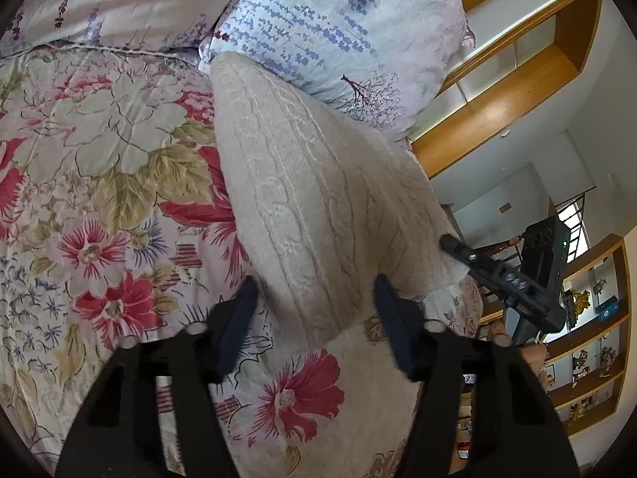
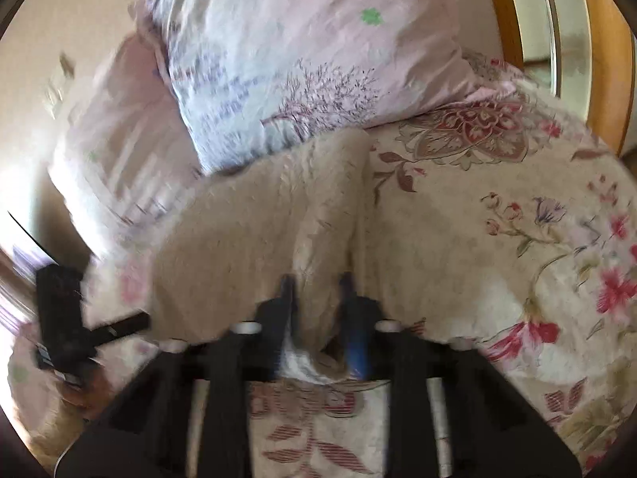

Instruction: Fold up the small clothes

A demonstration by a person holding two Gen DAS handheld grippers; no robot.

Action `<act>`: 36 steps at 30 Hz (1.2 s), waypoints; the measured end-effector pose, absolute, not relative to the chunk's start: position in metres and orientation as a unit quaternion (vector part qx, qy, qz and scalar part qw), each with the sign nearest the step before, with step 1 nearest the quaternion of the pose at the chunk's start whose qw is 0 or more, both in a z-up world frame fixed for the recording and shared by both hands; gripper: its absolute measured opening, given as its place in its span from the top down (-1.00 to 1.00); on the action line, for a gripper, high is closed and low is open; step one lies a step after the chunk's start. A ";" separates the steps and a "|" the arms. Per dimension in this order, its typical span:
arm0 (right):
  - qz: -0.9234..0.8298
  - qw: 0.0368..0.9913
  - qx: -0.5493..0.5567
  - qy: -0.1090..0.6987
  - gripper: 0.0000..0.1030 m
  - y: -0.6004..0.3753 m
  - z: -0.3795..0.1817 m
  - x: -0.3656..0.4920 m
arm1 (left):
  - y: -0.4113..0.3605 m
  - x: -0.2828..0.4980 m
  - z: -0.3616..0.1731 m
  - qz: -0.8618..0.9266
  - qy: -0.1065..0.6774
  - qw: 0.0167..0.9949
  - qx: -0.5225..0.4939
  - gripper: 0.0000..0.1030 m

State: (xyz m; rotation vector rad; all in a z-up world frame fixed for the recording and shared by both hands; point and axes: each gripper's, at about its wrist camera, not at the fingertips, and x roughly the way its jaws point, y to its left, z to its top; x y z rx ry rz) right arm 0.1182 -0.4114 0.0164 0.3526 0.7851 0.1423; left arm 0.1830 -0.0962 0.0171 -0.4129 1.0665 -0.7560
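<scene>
A cream cable-knit garment lies on a floral bedspread, its far end against a pillow. My left gripper is open, its fingers on either side of the garment's near corner, holding nothing. My right gripper is closed on a bunched fold of the same knit, which rises between its fingers; this view is blurred. The right gripper also shows in the left wrist view at the garment's right edge. The left gripper shows in the right wrist view at the knit's left corner.
Two lilac printed pillows lie at the head of the bed, just beyond the garment. Wooden shelving and shelves with figurines stand to the right of the bed. The bedspread extends to the right.
</scene>
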 end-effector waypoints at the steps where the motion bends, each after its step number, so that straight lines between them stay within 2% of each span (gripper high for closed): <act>1: 0.063 0.910 0.161 0.376 0.71 -0.409 0.016 0.117 | -0.097 0.183 0.016 -0.347 0.496 0.773 -0.190 0.19; 5: 0.062 0.921 0.172 0.344 0.76 -0.414 0.029 0.109 | -0.096 0.185 0.014 -0.339 0.499 0.775 -0.186 0.54; 8: 0.060 0.933 0.168 0.313 0.78 -0.414 0.045 0.098 | -0.091 0.183 0.016 -0.342 0.494 0.777 -0.189 0.65; 11: 0.052 0.940 0.154 0.300 0.78 -0.413 0.051 0.092 | -0.087 0.177 0.019 -0.352 0.481 0.780 -0.189 0.68; 17: 0.024 0.916 0.179 0.359 0.78 -0.429 0.007 0.101 | -0.085 0.168 0.011 -0.353 0.489 0.778 -0.178 0.69; 25: 0.026 0.903 0.204 0.378 0.76 -0.437 -0.011 0.107 | -0.089 0.168 0.005 -0.345 0.490 0.783 -0.167 0.67; 27: 0.030 0.898 0.215 0.383 0.73 -0.439 -0.010 0.106 | -0.089 0.168 0.007 -0.347 0.490 0.782 -0.166 0.61; 28: 0.037 0.894 0.225 0.387 0.64 -0.441 -0.006 0.105 | -0.088 0.168 0.009 -0.350 0.489 0.782 -0.166 0.56; 30: 0.044 0.889 0.243 0.386 0.29 -0.446 0.002 0.105 | -0.083 0.167 0.016 -0.354 0.477 0.786 -0.171 0.42; 31: 0.048 0.890 0.256 0.375 0.00 -0.450 0.009 0.105 | -0.080 0.167 0.020 -0.355 0.468 0.790 -0.176 0.12; 32: 0.052 0.891 0.266 0.364 -0.17 -0.453 0.015 0.106 | -0.076 0.168 0.026 -0.353 0.457 0.796 -0.181 -0.16; 36: 0.064 0.885 0.310 0.343 -0.19 -0.464 0.028 0.131 | -0.070 0.181 0.038 -0.332 0.442 0.811 -0.194 -0.40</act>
